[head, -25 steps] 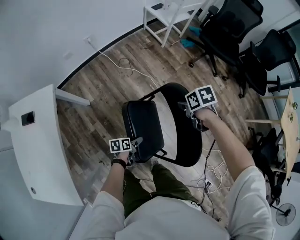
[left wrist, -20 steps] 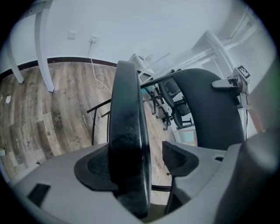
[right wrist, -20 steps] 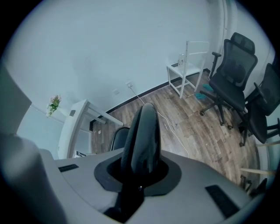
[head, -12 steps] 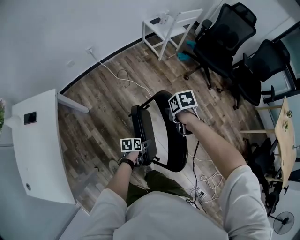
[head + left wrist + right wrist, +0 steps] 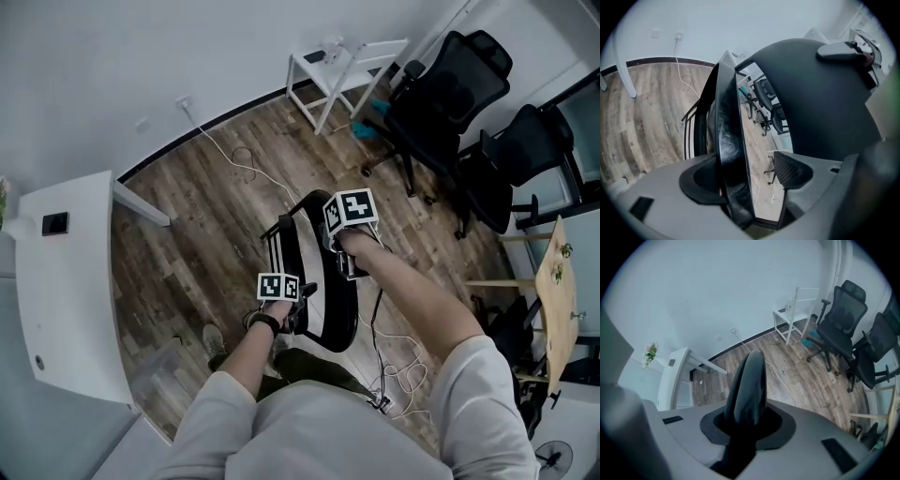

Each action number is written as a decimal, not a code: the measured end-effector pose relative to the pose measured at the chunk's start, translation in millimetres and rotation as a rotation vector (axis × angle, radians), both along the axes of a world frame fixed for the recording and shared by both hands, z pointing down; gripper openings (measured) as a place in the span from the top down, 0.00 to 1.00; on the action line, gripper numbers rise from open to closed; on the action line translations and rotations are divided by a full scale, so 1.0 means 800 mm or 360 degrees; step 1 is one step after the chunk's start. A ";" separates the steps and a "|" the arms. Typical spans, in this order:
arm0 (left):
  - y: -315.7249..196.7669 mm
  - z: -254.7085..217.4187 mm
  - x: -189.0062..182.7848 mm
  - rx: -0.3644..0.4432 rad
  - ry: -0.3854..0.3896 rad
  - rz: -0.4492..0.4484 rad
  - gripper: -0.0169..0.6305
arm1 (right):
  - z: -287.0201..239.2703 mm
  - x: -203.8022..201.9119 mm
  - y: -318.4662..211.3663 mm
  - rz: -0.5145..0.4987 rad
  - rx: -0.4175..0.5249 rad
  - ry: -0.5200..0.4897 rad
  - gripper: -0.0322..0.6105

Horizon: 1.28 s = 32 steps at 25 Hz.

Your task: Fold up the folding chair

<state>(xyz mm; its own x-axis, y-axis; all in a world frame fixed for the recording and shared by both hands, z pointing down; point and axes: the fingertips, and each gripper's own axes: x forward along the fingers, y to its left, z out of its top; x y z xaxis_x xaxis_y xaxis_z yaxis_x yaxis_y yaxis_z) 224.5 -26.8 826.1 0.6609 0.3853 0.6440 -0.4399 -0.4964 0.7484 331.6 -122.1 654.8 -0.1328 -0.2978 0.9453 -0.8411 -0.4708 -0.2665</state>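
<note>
Black folding chair [image 5: 337, 314] on the wood floor [image 5: 206, 206], almost folded flat, back [image 5: 747, 380] clamped by the right gripper [image 5: 345, 267], seat [image 5: 729, 154] set between the wide-apart jaws of the left gripper [image 5: 302, 298].

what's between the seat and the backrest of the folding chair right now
Only a narrow gap: in the left gripper view the floor shows between the seat and the backrest. The head view shows the same light strip.
</note>
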 end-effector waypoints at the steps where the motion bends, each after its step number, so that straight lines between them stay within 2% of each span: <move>1: 0.003 -0.001 0.005 -0.0005 0.0008 0.0007 0.45 | 0.000 -0.001 -0.002 0.0002 -0.0005 0.0005 0.82; 10: 0.021 -0.004 0.031 -0.0044 0.0040 0.0021 0.45 | -0.001 0.001 0.001 0.0008 -0.0031 0.0030 0.81; 12: 0.023 -0.004 0.032 -0.0040 0.0060 0.0064 0.45 | 0.000 0.004 0.002 0.0005 -0.0033 0.0030 0.81; 15: 0.025 -0.006 0.028 -0.0010 0.0078 0.0141 0.38 | 0.001 0.004 0.002 0.0004 -0.0036 0.0023 0.81; 19: 0.002 -0.023 0.008 0.0115 0.0113 0.0174 0.37 | 0.003 -0.004 -0.002 -0.0002 -0.0053 0.0033 0.82; 23: -0.025 -0.088 -0.028 0.0154 0.0223 0.0143 0.37 | 0.003 -0.010 -0.009 0.0002 -0.0060 0.0030 0.82; 27: -0.002 -0.189 -0.056 0.0145 0.0416 0.0176 0.37 | 0.000 -0.020 -0.015 0.0012 -0.0073 0.0031 0.82; 32: 0.030 -0.272 -0.063 0.0215 0.0519 0.0186 0.36 | -0.002 -0.047 -0.034 -0.0018 -0.0098 0.0041 0.81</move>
